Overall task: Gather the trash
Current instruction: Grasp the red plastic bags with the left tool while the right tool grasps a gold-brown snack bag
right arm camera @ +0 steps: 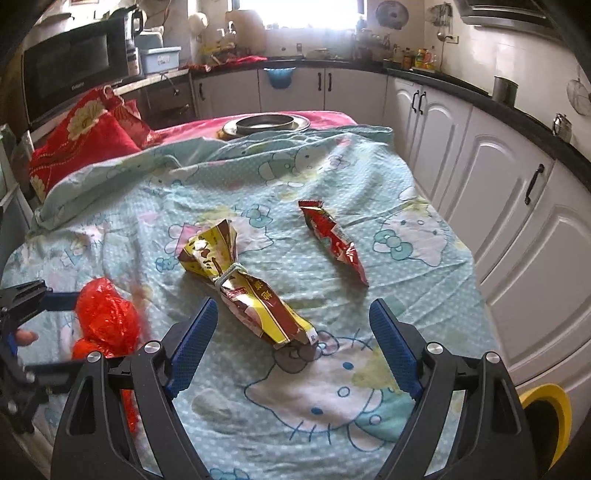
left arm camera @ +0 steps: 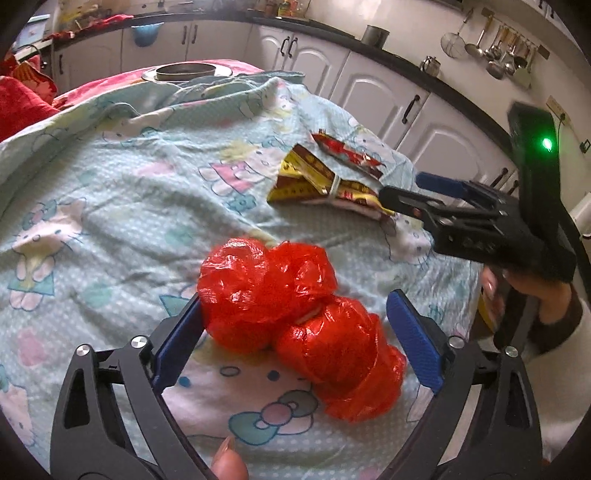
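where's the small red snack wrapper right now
The red snack wrapper lies on the cartoon-print sheet, right of the tied yellow snack bag in the right wrist view, beyond the open right gripper, nearer the white cabinets.

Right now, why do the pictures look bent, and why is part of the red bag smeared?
Both views come from fisheye lenses, so the cabinets curve and the corners go black. In the left wrist view the red plastic bag is blurred along its top edge, probably from motion. In the right wrist view the window is blown out white, washing out the far counter.
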{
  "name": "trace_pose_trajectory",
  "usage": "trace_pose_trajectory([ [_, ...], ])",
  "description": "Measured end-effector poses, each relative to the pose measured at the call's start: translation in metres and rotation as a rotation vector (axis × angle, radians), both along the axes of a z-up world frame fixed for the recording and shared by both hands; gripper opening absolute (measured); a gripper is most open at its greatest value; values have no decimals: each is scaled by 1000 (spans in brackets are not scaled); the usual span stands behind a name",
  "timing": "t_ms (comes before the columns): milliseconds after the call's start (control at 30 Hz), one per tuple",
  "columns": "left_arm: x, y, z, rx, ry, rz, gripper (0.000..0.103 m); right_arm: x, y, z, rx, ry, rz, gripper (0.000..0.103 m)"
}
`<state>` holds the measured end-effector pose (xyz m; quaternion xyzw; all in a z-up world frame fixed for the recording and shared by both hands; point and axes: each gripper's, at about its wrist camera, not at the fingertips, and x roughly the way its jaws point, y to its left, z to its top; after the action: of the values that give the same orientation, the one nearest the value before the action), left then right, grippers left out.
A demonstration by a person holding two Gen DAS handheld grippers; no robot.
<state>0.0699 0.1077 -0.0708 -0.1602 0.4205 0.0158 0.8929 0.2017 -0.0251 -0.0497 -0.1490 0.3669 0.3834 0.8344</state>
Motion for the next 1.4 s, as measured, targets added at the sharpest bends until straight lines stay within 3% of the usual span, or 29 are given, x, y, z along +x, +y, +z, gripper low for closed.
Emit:
trace_pose_trajectory([
  [300, -5, -16, -14, 29, 30, -55, 53, 7, 30, -15, -49, 13, 55, 81],
  [433, -9, -13, -15, 19, 32, -77, 44, 9, 44, -23, -68, 23, 76, 80],
  [600, -13, -12, -15, 9, 31, -97, 35, 11, 54, -35, -77, 67, 91, 68],
  [767, -17, -9, -14, -10, 31, -107, 31, 7, 47, -40, -58, 76, 73, 50],
  [833, -18, -7, -13, -15, 31, -108, 30, 6, 41, -40, -44, 86, 57, 47],
  [867, -18, -6, -13, -16, 29, -104, 29, 6, 39, -39, -37, 91, 51, 38],
  [967, -20, 0, -7, -24, 12, -89, 28, 4, 28, -38, -13, 107, 27, 26],
  [1400, -31, 43, 31, 7, -94, 43, 28, -25, -10, -34, 81, 158, -22, 25],
])
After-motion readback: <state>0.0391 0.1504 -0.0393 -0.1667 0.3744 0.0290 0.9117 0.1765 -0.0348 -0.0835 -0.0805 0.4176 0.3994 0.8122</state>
